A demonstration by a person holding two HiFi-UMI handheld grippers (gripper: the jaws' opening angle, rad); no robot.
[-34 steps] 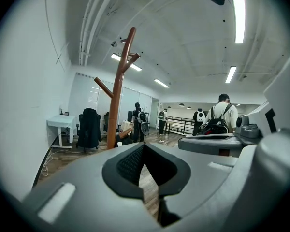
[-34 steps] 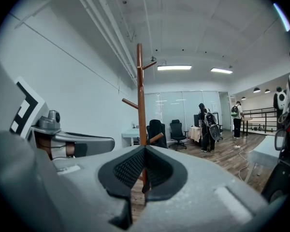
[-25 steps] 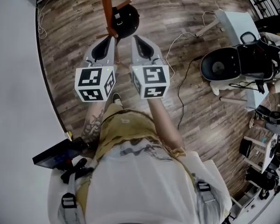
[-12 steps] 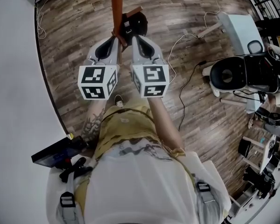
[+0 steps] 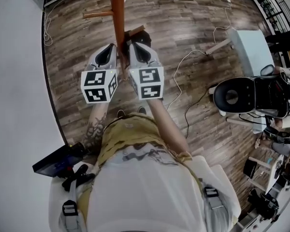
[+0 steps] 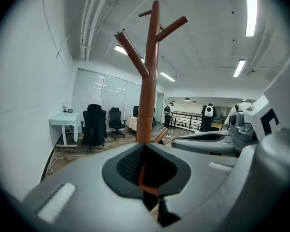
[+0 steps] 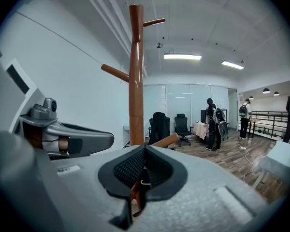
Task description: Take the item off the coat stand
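Item (image 5: 137, 34) (cap, perhaps) just beyond right tongs (image 5: 133, 47).

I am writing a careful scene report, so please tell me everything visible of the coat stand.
The coat stand is a tree-shaped post, smooth, round, seemingly reddish-brown wood. It stands upright on the plank floor, a base leg spreading sideways. Bare pegs slant upward near its top. In the head view the post passes between the left gripper and right gripper; contact cannot be judged. A dark item sits at a low peg, mostly hidden.
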